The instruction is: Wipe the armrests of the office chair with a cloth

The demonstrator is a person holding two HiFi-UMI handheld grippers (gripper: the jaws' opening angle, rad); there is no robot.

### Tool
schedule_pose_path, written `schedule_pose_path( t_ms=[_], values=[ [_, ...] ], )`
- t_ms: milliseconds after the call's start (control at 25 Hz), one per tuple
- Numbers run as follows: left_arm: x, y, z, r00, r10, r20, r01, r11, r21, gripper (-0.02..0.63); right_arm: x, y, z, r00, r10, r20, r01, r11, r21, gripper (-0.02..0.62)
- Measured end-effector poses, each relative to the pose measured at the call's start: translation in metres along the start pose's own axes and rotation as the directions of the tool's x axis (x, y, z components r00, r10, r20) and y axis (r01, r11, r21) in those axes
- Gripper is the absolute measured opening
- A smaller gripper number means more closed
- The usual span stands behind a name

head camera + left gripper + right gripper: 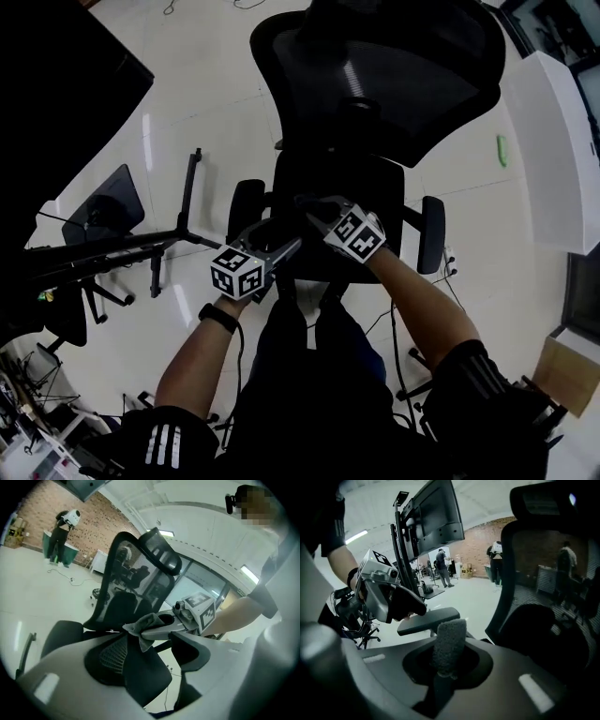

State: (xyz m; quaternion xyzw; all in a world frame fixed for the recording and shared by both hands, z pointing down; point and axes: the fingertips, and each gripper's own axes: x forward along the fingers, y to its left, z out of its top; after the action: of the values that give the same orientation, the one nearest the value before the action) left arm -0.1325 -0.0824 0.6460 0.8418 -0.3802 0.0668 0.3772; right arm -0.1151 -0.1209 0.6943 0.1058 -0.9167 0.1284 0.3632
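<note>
Since the cloth (pixel 449 646) looks soft, light and floppy, a bunched fold is judged the best hold. It is pinched between the closed jaws of the right gripper (pixel 307 204), above the seat, off the armrest (pixel 429 620). The left gripper (pixel 289 248) is spread wide, empty.

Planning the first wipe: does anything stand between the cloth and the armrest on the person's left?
Nothing visible does. The armrest lies just beyond the cloth in the right gripper; the left gripper hovers beside its end.
</note>
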Motion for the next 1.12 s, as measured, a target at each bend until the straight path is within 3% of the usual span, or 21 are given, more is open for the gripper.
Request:
schedule_pose_path(
  t_ms=[200, 440, 720, 920, 1120],
  values=[
    [-0.045, 0.047, 0.012, 0.994, 0.085, 0.063, -0.083, 0.996, -0.025, 0.313, 0.06, 0.003, 0.044, 0.999, 0.033, -0.008, -0.033, 0.997, -0.063, 0.035],
    [-0.079, 0.079, 0.007, 0.987, 0.132, 0.091, -0.128, 0.99, -0.055, 0.313, 0.114, -0.002, 0.073, 0.998, 0.026, -0.055, -0.03, 0.996, -0.084, 0.036],
    [-0.105, 0.104, -0.011, 0.982, 0.162, 0.096, -0.153, 0.983, -0.097, 0.314, 0.154, 0.001, 0.068, 0.991, 0.005, -0.132, -0.015, 0.997, -0.076, 0.035],
    [-0.114, 0.112, -0.017, 0.981, 0.165, 0.097, -0.154, 0.982, -0.11, 0.314, 0.161, 0.002, 0.067, 0.994, -0.02, -0.11, 0.016, 0.999, -0.037, 0.037],
    [-0.12, 0.112, -0.021, 0.981, 0.166, 0.102, -0.153, 0.981, -0.119, 0.314, 0.163, 0.033, 0.071, 0.994, 0.033, -0.102, -0.038, 0.998, -0.051, 0.037]
  ],
)
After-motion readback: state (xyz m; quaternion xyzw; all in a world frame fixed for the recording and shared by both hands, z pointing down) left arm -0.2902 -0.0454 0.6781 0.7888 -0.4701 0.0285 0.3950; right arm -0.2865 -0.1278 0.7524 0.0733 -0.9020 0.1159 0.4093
